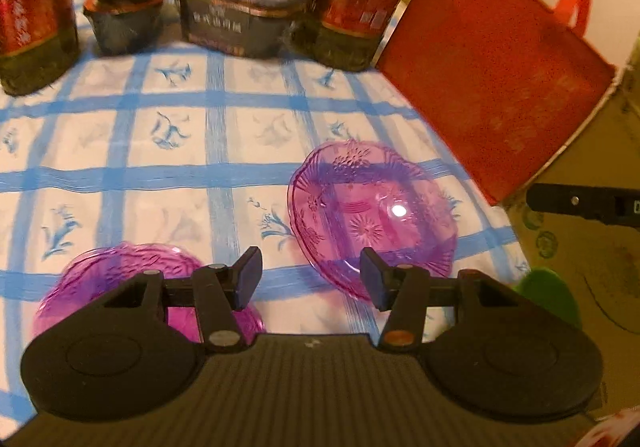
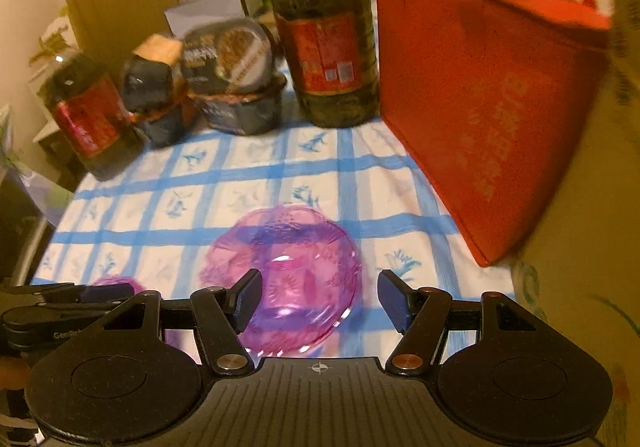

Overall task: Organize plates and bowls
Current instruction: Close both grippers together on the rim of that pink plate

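Two clear purple patterned dishes lie on the blue-checked tablecloth. In the left wrist view the larger purple bowl sits right of centre, and a second purple dish lies at the lower left, partly hidden under the gripper's body. My left gripper hovers open above the cloth between them, nothing between its fingers. In the right wrist view the purple bowl lies just ahead of my right gripper, which is open and empty above its near rim. The second dish peeks out at the left behind the left gripper's fingers.
Along the table's far side stand two dark jars with red labels and stacked dark food tubs. A red fabric bag stands at the right edge. A green object lies off the table's right side.
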`<action>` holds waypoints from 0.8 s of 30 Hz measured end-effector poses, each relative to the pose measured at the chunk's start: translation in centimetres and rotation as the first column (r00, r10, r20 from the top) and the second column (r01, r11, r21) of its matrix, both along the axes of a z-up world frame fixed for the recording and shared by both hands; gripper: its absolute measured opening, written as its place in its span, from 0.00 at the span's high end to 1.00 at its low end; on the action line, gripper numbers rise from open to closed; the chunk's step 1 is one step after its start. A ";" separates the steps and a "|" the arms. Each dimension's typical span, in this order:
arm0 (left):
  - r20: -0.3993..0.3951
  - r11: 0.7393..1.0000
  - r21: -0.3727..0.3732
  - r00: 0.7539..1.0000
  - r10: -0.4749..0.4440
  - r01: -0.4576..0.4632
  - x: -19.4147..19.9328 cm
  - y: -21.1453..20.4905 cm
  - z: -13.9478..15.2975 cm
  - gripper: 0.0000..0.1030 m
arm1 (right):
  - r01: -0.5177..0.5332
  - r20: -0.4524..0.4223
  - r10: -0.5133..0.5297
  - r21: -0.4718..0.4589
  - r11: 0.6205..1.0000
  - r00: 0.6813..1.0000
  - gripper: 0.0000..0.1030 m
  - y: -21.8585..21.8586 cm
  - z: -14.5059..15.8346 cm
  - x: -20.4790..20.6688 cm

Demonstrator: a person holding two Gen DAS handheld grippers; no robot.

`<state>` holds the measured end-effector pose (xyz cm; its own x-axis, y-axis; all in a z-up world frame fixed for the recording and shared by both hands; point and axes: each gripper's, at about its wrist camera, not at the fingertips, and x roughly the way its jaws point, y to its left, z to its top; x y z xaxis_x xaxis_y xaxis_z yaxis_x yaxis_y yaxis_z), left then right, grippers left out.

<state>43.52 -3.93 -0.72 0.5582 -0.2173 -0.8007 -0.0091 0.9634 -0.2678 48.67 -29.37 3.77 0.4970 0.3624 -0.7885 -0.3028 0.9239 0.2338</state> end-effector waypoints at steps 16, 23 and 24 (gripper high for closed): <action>-0.148 0.999 -0.032 0.989 0.022 -0.027 6.0 -0.3 -5.9 0.60 | -0.099 -0.294 0.085 -0.033 0.995 0.952 0.48 1.5 -8.3 8.0; -0.141 1.000 -0.020 0.990 0.004 -0.007 6.6 -0.8 -6.3 0.73 | -0.124 -0.334 0.102 -0.046 0.991 0.937 0.62 2.1 -10.1 8.5; -0.142 1.000 -0.018 0.990 -0.001 -0.001 6.6 -0.9 -6.3 0.76 | -0.121 -0.336 0.098 -0.048 0.991 0.937 0.63 2.2 -10.3 8.6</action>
<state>50.17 -4.86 -7.07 0.4392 -0.2321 -0.8679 -0.0483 0.9586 -0.2808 57.22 -27.22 -6.54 0.1627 0.3409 -0.9259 -0.3190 0.9062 0.2776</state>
